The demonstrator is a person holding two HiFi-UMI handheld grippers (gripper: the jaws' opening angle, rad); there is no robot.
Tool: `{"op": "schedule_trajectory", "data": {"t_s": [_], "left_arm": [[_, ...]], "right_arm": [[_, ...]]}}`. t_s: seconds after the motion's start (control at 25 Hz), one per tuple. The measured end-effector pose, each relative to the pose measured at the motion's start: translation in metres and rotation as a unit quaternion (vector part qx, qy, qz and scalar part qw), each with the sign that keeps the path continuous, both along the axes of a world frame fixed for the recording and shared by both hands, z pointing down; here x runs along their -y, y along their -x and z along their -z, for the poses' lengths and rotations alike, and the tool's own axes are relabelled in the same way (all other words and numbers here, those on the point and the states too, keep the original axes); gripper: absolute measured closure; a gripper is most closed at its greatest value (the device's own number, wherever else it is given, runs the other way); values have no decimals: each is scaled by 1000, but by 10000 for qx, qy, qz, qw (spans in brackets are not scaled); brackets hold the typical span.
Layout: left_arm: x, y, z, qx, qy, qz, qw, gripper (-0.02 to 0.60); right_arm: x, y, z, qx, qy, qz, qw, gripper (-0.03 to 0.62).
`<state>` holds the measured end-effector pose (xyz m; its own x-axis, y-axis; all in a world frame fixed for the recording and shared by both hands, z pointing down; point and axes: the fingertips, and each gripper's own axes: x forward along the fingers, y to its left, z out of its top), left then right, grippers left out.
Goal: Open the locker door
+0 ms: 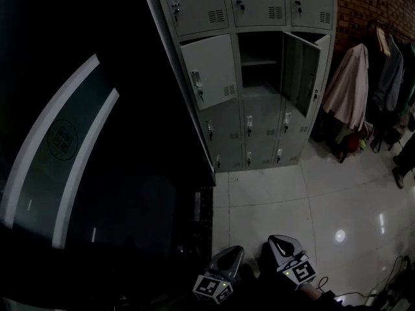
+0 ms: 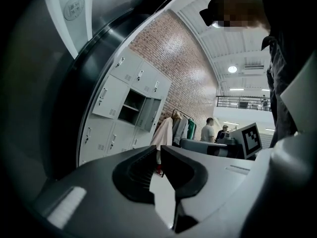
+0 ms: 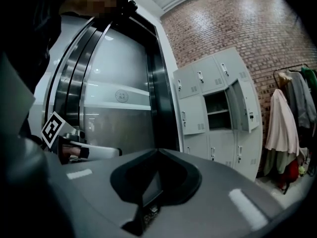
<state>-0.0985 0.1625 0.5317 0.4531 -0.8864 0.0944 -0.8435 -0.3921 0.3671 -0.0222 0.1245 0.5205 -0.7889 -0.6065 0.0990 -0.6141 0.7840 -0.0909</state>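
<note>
**Both grippers low and closed, lockers well across the floor**

Head view: grey lockers [image 1: 259, 135] stand at the far side of a pale tiled floor [image 1: 272, 199], next to a dark curved wall. One middle-row door [image 1: 302, 70] hangs open beside its bare compartment. The other doors look shut. The left gripper [image 1: 232, 253] and right gripper [image 1: 280, 241] sit low by the person's body, well apart from every door.

Left gripper view: the jaws are drawn together, tips all but touching, with nothing between them. The lockers show small and distant.

Right gripper view: the jaws are closed on nothing, and the lockers are again far off.

To open a shut door well, I judge the person must walk close and spread one gripper's jaws. They should pinch the small handle [image 1: 196, 81] squarely and pull along the hinge's swing.

The handles are too small and dim to read. I cannot tell which door is meant.
</note>
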Motion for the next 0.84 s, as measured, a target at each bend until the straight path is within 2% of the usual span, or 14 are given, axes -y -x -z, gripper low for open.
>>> {"op": "schedule_trajectory", "data": {"t_s": [0.28,0.84], "left_arm": [[-12,20,6,-62,-131,85,9999,537],[-11,27,7,-167,-251,-3,9995,537]], "right_arm": [[-9,18,12,-40,-184,20,9998,592],[-10,30,18,-94,-275,56,9996,592]]}}
